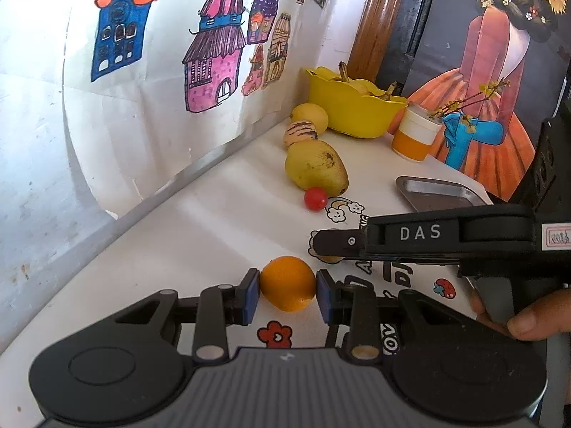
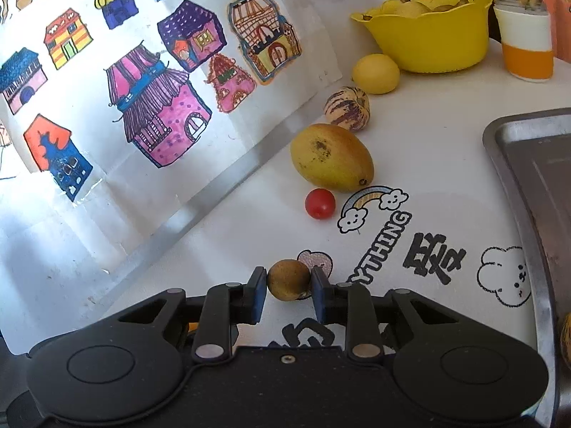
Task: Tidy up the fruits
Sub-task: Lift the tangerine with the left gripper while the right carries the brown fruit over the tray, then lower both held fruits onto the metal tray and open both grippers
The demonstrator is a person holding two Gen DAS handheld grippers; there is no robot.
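So the left gripper (image 1: 287, 294) is clamped on a small orange (image 1: 287, 283), blue pads pressed against both its sides, right over the white tabletop (image 1: 200, 221). The right gripper (image 2: 289, 287) is clenched on a little brown round fruit (image 2: 288, 279), pads tight on either side of it. From the left wrist camera the right gripper reaches in from the right, just past and a bit to the right of the orange, so it crowds that side; a hand (image 1: 514, 315) wraps its handle at the far right. Straight ahead of both grippers there's a row of fruit running off toward the back corner: a red cherry tomato (image 2: 320, 203) nearest, then a big yellow-green mango (image 2: 331, 157) just beside it, then a striped purple-and-cream fruit (image 2: 347, 108), then a lemon (image 2: 375, 73) just beside a yellow bowl (image 2: 433, 41) with yellow fruit piled inside. Right of the bowl stands a white and orange cup (image 2: 527, 41) with twigs in it. To the right of the right gripper is a metal tray (image 2: 517, 149), and another striped fruit (image 2: 565, 339) peeks in at the picture edge, can't tell whether it's in the tray. Off to the left a wall covered with drawings of colourful houses (image 2: 157, 107) runs along the table's edge.
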